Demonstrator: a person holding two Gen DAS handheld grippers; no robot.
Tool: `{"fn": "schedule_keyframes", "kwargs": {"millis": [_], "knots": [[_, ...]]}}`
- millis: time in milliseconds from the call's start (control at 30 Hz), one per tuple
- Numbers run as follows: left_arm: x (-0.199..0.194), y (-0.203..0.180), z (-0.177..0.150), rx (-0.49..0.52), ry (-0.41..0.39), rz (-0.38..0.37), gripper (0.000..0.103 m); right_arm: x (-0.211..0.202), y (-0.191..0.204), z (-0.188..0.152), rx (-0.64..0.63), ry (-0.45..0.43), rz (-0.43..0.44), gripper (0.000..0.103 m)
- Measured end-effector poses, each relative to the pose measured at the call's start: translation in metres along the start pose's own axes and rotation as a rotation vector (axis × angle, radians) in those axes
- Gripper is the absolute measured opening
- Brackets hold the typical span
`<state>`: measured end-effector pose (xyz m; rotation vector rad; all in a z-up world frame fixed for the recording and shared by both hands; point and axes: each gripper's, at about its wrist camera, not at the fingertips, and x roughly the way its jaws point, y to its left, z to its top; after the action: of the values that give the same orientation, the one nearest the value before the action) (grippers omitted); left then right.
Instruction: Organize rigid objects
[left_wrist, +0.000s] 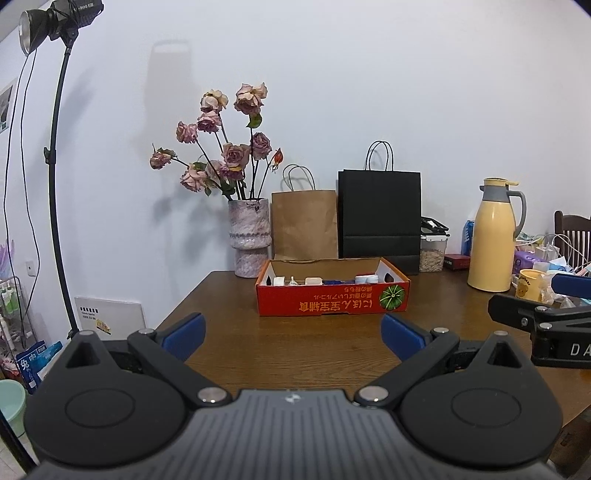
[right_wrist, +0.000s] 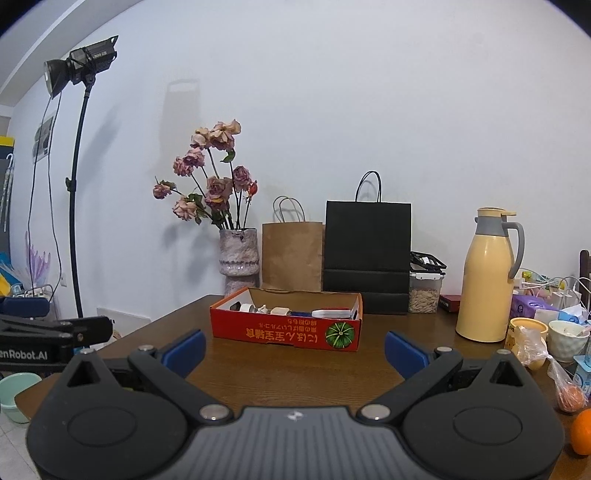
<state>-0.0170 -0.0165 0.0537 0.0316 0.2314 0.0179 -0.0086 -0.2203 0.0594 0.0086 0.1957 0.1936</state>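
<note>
A red cardboard box with a pumpkin print sits on the brown wooden table; it also shows in the right wrist view. Several small items lie inside it, white containers and a blue-and-white piece among them. My left gripper is open and empty, held above the table in front of the box. My right gripper is open and empty too, in front of the box. Each gripper shows at the edge of the other's view.
A vase of dried roses, a brown paper bag and a black bag stand behind the box. A yellow thermos, a seed jar, mugs and clutter fill the right side. An orange lies at the right edge. A light stand is at left.
</note>
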Motion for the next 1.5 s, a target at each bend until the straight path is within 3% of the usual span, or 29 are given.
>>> {"fn": "schedule_keyframes", "kwargs": {"millis": [1500], "knots": [[-0.0035,-0.0011,-0.0015,-0.005,0.007,-0.002,0.103,-0.0018,0.0022,-0.0013,0.000,0.001,-0.001,0.103]]}}
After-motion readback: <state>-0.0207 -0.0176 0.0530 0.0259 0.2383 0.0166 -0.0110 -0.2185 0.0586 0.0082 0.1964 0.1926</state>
